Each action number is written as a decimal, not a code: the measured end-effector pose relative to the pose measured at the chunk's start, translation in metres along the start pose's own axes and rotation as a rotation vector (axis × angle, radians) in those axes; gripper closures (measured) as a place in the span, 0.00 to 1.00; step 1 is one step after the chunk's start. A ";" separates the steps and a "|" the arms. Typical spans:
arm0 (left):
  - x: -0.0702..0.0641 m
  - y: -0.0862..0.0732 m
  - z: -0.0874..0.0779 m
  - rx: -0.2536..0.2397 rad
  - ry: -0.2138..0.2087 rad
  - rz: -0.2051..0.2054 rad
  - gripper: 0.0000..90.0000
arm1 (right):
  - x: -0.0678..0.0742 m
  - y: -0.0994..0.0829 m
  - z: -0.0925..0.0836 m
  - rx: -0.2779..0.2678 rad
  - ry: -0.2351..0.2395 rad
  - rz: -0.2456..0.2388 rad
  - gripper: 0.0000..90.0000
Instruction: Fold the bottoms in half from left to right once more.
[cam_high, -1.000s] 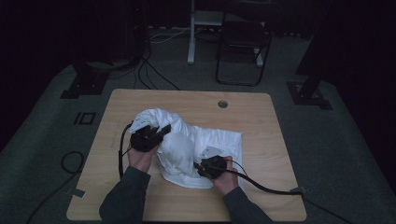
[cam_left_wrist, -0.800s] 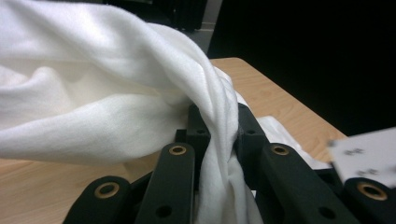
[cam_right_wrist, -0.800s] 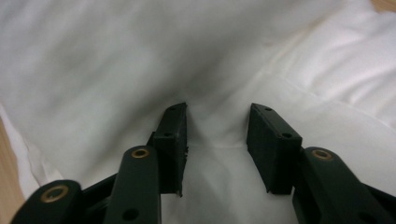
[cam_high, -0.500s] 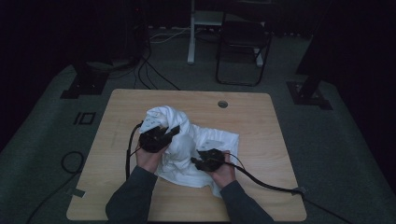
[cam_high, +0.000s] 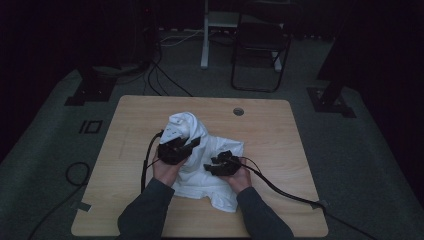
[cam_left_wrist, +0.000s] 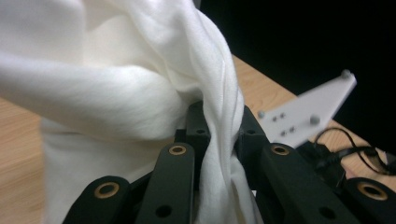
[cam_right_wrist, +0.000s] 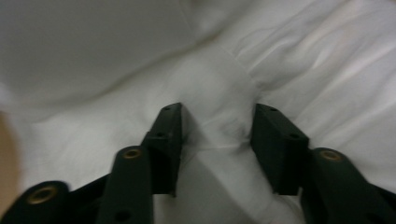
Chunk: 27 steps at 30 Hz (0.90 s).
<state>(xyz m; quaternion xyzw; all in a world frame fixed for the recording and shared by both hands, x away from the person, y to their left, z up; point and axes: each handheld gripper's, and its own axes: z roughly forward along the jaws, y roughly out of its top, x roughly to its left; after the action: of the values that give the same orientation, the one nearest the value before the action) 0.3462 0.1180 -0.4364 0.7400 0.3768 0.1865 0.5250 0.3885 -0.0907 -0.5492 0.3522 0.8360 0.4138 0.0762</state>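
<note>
The white garment (cam_high: 200, 160) is lying bunched at the middle of the table (cam_high: 300, 150). The left gripper (cam_high: 181, 147) is clenching a twisted rope of the cloth and lifting it. The right gripper (cam_high: 216, 165) is resting on the cloth with its jaws parted; they have just been opening, a loose fold sitting between them ungripped. Likely risks: the twist is slipping from the left grip, and the spread right jaws are snagging fabric if dragged.

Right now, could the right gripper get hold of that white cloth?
Probably yes: the right gripper already has a raised fold of the white cloth between its open jaws, which have just been opening, with nothing in the way.
</note>
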 end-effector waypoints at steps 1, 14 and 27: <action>-0.001 -0.001 0.002 0.002 -0.006 0.001 0.90 | -0.002 0.000 -0.004 -0.017 0.018 0.012 0.56; -0.057 -0.052 0.084 0.216 -0.119 0.078 0.89 | -0.047 -0.015 -0.107 -0.283 -0.115 0.126 0.45; -0.057 -0.078 0.102 0.252 -0.140 0.044 0.88 | -0.033 -0.011 -0.096 -0.243 -0.057 0.031 0.35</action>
<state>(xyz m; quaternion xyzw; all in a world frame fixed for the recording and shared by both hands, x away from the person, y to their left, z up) 0.3496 0.0232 -0.5393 0.8194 0.3436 0.0969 0.4486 0.3671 -0.1782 -0.5006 0.3649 0.7716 0.5031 0.1355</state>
